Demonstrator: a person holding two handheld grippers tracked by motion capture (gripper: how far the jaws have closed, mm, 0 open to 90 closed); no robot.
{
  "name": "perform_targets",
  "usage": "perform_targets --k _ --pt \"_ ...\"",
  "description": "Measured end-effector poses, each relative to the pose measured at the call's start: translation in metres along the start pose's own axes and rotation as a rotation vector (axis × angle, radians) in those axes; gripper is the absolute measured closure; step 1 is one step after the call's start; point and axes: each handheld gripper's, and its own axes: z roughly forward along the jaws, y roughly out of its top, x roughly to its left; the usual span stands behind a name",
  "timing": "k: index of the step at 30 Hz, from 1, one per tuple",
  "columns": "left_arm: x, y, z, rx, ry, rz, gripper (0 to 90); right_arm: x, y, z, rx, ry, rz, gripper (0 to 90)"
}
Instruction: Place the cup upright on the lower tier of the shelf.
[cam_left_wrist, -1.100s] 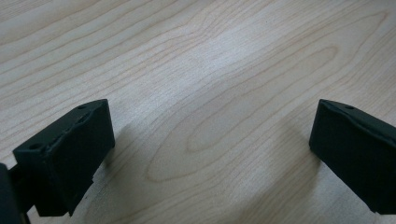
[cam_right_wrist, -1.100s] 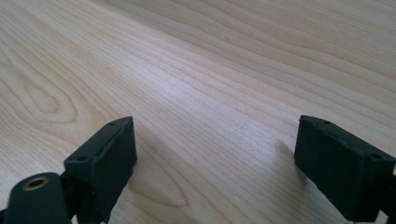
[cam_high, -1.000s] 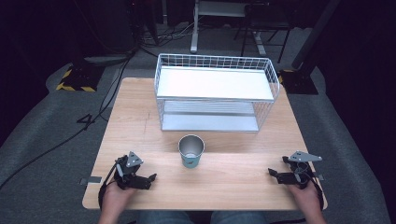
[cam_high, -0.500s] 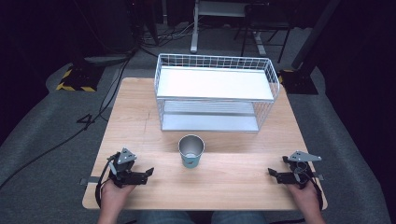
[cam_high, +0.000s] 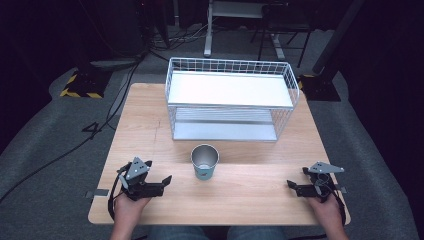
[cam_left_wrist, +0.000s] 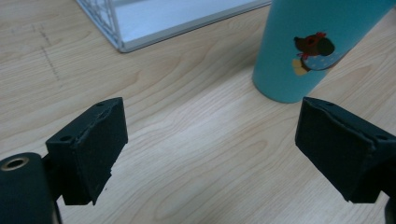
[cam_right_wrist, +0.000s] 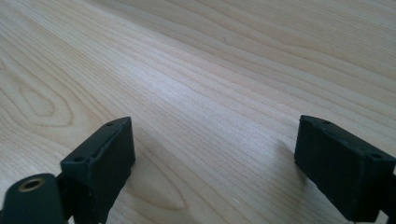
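Grippers flank one cup on a mostly bare table.

One cup (cam_high: 204, 162) stands upright near the table's (cam_high: 250, 200) middle, just in front of one wire rack (cam_high: 231, 100) that takes up the far half; bare wood runs wide on both sides of the cup and along the near edge. Two grippers sit near that near edge, well apart: the left gripper (cam_high: 162, 182) points toward the cup with a clear gap of wood between (its jaws have just been closing, yet stand apart with nothing between them), and the right gripper (cam_high: 294, 187) rests close to the right corner, jaws spread over bare wood. In the left gripper view the cup (cam_left_wrist: 313, 46) is teal with a cartoon print, beyond the jaw tips.
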Motion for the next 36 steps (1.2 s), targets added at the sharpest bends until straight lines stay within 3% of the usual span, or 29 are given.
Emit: perform_targets --k 6,12,13,20,25,29,36 --pt "-0.013 0.004 0.013 -0.006 -0.030 0.029 10.3 0.000 0.000 0.000 -0.001 0.000 0.006 13.2" --pt "-0.022 0.008 0.022 -0.021 -0.044 0.030 11.0 0.000 0.000 0.000 -0.001 0.000 0.006 13.2" --pt "-0.027 0.008 0.026 -0.034 -0.062 0.026 11.1 0.000 0.000 0.000 -0.001 0.000 0.006 13.2" --pt "-0.040 0.011 0.042 -0.019 -0.084 0.054 11.2 0.000 0.000 0.000 -0.001 0.000 0.006 13.2" --pt "-0.048 0.012 0.052 -0.010 -0.094 0.054 11.1 0.000 0.000 0.000 -0.001 0.000 0.006 13.3" --pt "-0.052 0.012 0.061 -0.008 -0.106 0.012 11.2 0.000 0.000 0.000 -0.001 -0.002 0.010 13.4" --pt "-0.062 0.015 0.071 -0.028 -0.109 0.031 11.2 0.000 0.000 0.000 -0.001 -0.006 0.015 13.4"
